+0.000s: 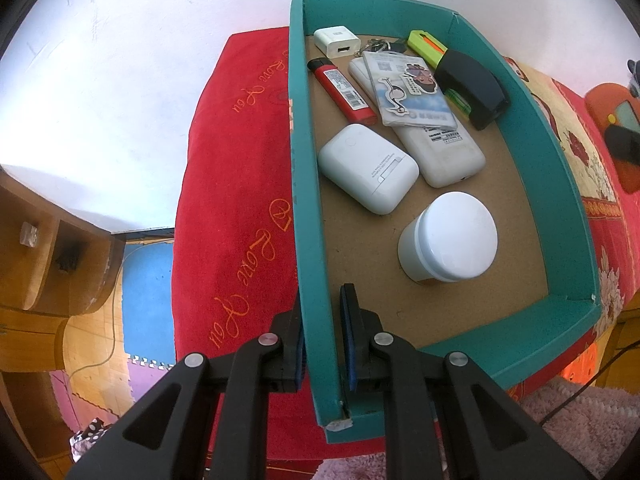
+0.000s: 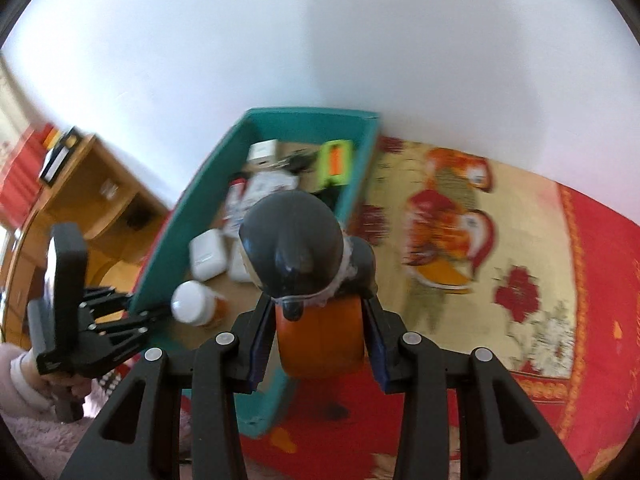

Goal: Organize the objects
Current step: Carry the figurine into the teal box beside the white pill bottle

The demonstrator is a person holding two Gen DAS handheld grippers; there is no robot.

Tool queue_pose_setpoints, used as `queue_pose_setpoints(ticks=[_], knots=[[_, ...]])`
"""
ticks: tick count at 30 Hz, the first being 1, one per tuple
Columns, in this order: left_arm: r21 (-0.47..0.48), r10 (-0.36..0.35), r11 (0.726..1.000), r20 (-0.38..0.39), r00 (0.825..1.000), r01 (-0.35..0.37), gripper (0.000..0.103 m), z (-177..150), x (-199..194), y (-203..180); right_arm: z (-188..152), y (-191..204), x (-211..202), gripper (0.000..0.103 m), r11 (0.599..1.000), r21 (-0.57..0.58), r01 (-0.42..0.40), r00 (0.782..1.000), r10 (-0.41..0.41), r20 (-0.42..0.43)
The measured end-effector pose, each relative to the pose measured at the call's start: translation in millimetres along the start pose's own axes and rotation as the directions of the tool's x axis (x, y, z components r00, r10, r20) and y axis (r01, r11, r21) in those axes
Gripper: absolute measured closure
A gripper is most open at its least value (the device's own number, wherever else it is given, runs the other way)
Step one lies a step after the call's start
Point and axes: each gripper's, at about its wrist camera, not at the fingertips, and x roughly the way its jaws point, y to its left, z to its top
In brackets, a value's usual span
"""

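Steadying teal box (image 1: pixel 556 128) w/ left gripper (image 1: pixel 322 340) pinched on its 7 o'clock wall, while right gripper (image 2: pixel 320 334), clamped on orange-and-grey toy (image 2: pixel 304 264), carries it over box's near end for drop-in.

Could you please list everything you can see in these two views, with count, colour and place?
box: one, teal, on the red cover, its wall pinched by the left claw
charger: one, white, far corner of box
lighter: one, red, beside the near wall
earbud case: one, white, mid box
power bank: one, white, under the card
card holder: one, clear, on the power bank
keys: one bunch, far end
utility knife: one, green and orange, far right
stapler: one, black, right wall
jar: one, white, near end
toy: one, grey and orange, in the right claw
left claw: shut on box
right claw: shut on toy
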Motion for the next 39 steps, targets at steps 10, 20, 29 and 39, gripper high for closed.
queue_pose_setpoints(ticks=[10,20,29,39], knots=[[0.005,0.006,1.000,-0.006,1.000,-0.006,0.091,2.7,1.2,-3.0,-9.7,38.9,19.6,0.062,0.993,-0.091,-0.075,0.996,0.070,-0.062],[-0.002,0.007,1.000,-0.002,1.000,-0.007,0.091,4.0,1.9,-4.1,-21.2,67.3,43.6,0.062,0.976,-0.202,-0.077,0.989,0.049,-0.140],[-0.005,0.007,1.000,0.001,1.000,-0.007,0.091,3.4,1.7,-4.3,-31.0,73.9,66.1,0.062,0.967,-0.248,-0.053,0.979,0.001,-0.204],[-0.006,0.007,1.000,0.002,1.000,-0.007,0.091,2.8,1.6,-3.1,-34.1,71.8,84.9,0.062,0.964,-0.263,-0.025,0.967,-0.044,-0.252]])
